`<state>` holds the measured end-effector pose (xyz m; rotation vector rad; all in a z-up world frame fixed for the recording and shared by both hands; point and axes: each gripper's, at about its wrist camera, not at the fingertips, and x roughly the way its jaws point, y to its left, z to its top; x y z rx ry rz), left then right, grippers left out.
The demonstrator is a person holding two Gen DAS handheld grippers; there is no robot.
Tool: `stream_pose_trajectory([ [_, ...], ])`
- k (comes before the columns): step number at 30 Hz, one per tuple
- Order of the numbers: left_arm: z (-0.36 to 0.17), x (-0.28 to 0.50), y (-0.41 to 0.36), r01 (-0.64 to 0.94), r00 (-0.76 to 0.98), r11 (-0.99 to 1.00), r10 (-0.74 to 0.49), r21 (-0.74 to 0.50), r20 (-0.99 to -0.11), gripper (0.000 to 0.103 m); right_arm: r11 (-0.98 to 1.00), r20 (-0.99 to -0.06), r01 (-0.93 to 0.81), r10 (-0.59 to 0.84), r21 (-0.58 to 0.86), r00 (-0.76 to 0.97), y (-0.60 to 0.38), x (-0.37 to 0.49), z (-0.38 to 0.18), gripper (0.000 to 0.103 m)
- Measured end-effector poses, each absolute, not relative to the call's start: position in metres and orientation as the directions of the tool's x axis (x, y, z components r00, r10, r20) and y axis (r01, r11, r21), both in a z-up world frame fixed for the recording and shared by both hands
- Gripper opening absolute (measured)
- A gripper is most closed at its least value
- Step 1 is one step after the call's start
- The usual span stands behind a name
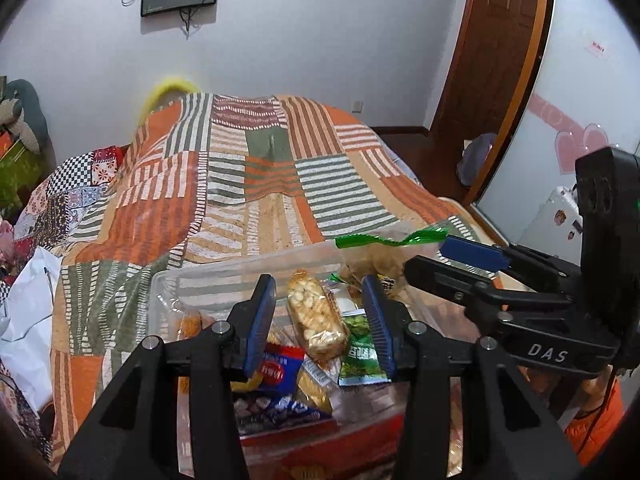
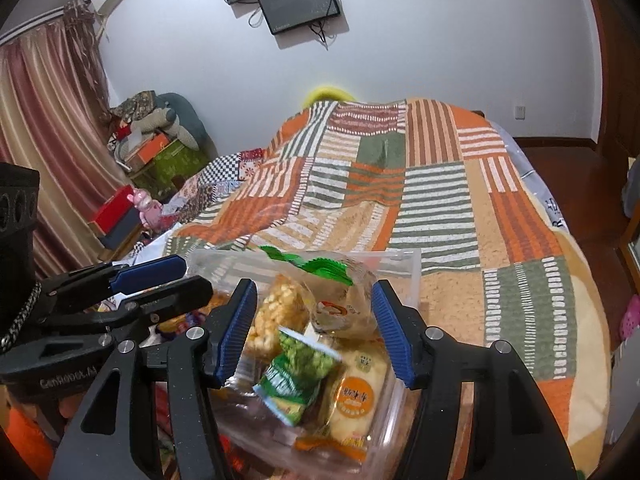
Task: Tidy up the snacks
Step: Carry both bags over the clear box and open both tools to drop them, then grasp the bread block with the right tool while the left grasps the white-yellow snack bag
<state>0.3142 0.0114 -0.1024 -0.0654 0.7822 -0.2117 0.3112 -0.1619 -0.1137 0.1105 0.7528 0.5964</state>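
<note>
**Both grippers open over the snack bin**

A clear bin point(image 1: 240, 270) sits on a striped bedspread point(image 1: 256, 184) and holds a heap of wrapped snacks. The left gripper point(image 1: 320, 320) hangs above the heap with its blue pads spread wide; nothing is between them but air and the view of the packets below. Framed in that gap lies a clear puffed-rice bar point(image 1: 318, 316), with a green pea packet point(image 1: 362, 354) just to its right and a red-and-blue packet point(image 1: 280, 370) to its lower left.

The right gripper point(image 2: 314, 330) is likewise wide open and holds nothing. Under it are the rice bar point(image 2: 276, 316), the pea packet point(image 2: 298, 376), a yellow cake pack point(image 2: 356, 392) at the bin's near right corner, and a clear bag with a green top point(image 2: 336, 296) at the far side. The pea packet looks blurred, and whether it rests on the pile cannot be told.

The two tools sit close side by side, each showing at the edge of the other's view. On the wall beyond the bed hangs a dark screen point(image 2: 298, 6).
</note>
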Motion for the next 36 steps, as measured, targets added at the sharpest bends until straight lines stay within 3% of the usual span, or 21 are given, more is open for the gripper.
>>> stream_pose_trajectory([
  [4,-0.094,0.299,0.017,0.158,0.703,0.977,-0.213,-0.143,-0.678,0.045,0.827,-0.590,-0.486,0.550,0.283,0.591,-0.166,0.295,-0.103,0.060],
  [18,-0.086,0.228,0.038,0.106,0.746,0.986,-0.163,-0.128,-0.646,0.070,0.803,-0.571,-0.528,0.580,0.277,0.581,-0.170,0.232,-0.103,0.071],
  [23,-0.101,0.210,0.044,0.084,0.725,0.987,-0.156,-0.139,-0.671,0.072,0.785,-0.593,-0.542,0.599,0.301,0.538,-0.165,0.216,-0.115,0.071],
  [26,-0.115,0.199,0.050,0.067,0.699,0.984,-0.163,-0.164,-0.697,0.073,0.787,-0.609,-0.544,0.591,0.291,0.529,-0.161,0.210,-0.122,0.080],
  [36,-0.157,0.170,0.072,0.001,0.627,0.980,-0.154,-0.197,-0.763,0.073,0.785,-0.662,-0.553,0.575,0.280,0.481,-0.143,0.194,-0.152,0.087],
])
